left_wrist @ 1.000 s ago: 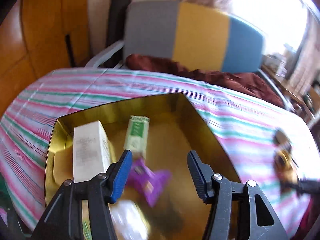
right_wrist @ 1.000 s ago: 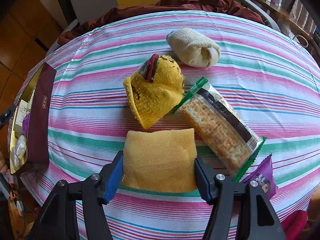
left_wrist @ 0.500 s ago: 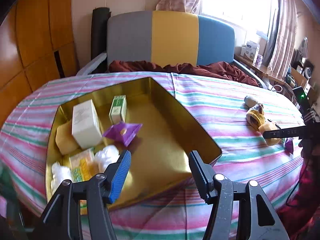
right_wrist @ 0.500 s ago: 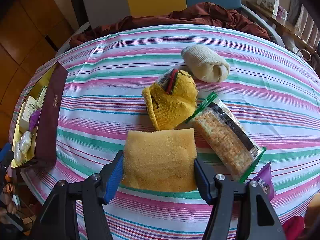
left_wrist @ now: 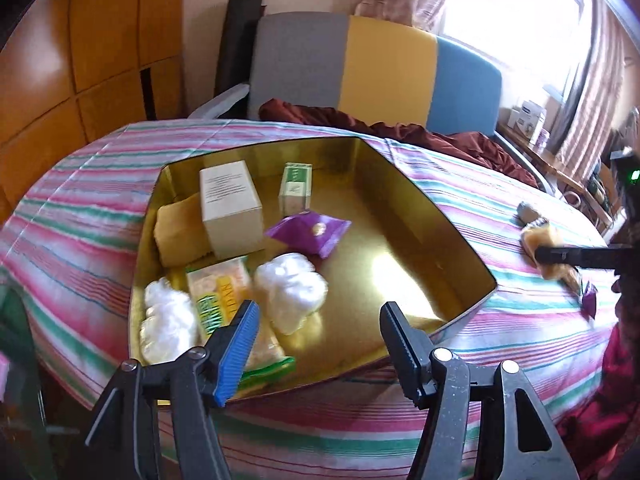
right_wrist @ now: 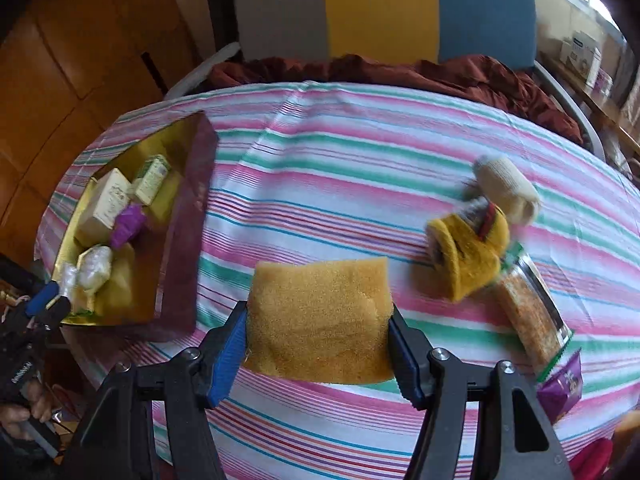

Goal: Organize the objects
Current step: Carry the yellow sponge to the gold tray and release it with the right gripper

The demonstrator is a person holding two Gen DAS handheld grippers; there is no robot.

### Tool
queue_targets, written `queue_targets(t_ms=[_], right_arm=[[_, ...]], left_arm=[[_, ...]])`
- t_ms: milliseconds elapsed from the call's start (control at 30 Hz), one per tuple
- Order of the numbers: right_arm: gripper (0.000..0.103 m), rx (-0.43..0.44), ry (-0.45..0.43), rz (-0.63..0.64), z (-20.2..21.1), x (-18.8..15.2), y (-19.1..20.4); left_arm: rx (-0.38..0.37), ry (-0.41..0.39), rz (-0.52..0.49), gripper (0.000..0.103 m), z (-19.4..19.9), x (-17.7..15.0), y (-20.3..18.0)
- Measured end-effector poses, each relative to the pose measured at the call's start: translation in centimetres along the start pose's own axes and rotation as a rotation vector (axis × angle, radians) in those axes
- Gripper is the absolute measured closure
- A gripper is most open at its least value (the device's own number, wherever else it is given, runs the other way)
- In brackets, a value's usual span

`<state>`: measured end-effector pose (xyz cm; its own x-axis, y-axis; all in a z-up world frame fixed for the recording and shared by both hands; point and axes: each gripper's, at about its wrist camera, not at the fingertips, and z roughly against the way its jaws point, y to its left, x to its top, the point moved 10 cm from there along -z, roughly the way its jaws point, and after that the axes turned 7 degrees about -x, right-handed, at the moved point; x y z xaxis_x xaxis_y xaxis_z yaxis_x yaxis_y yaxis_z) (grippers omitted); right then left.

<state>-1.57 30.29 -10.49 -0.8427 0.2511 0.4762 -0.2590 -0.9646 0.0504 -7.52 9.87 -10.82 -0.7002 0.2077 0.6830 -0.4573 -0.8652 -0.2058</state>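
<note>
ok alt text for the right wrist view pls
The right gripper clamps a yellow sponge above a striped tablecloth. A gold-lined box of small items sits left; socks and a cracker pack lie right.

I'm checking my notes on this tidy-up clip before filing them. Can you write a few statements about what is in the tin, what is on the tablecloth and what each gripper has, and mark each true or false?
1. The right gripper is clamped on the yellow sponge. True.
2. The left gripper holds the purple packet. False: nothing is between its fingers, and the packet lies inside the gold tin.
3. The white box stands in the tin. True.
4. The cracker pack is inside the tin. False: it lies on the striped tablecloth, beside the yellow knitted sock.
5. The tin holds nothing yet. False: it has boxes, packets and white wads.
</note>
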Motion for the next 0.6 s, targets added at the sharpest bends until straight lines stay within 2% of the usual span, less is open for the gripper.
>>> queue_targets(t_ms=[200,367,500,600], right_arm=[[0.038,0.056,-0.05,0.186,0.5,4.9,9.7],[0.038,0.035,-0.036,0.347,-2.6,7.7,17.0],[0.038,-0.072,0.01,0.445,-7.4,8.8,20.3],[0.038,-0.164,0.038,0.495,-10.5,9.5,21.3]], left_arm=[[0.038,-0.031,0.064,0.038,1.1,1.2,2.9],[0.058,-0.025,0.123,0.038,1.6,1.0,5.4],[0.068,-0.017,0.155,0.038,1.7,0.8,7.1],[0.072,-0.019,0.177,0.037,1.7,0.9,7.9]])
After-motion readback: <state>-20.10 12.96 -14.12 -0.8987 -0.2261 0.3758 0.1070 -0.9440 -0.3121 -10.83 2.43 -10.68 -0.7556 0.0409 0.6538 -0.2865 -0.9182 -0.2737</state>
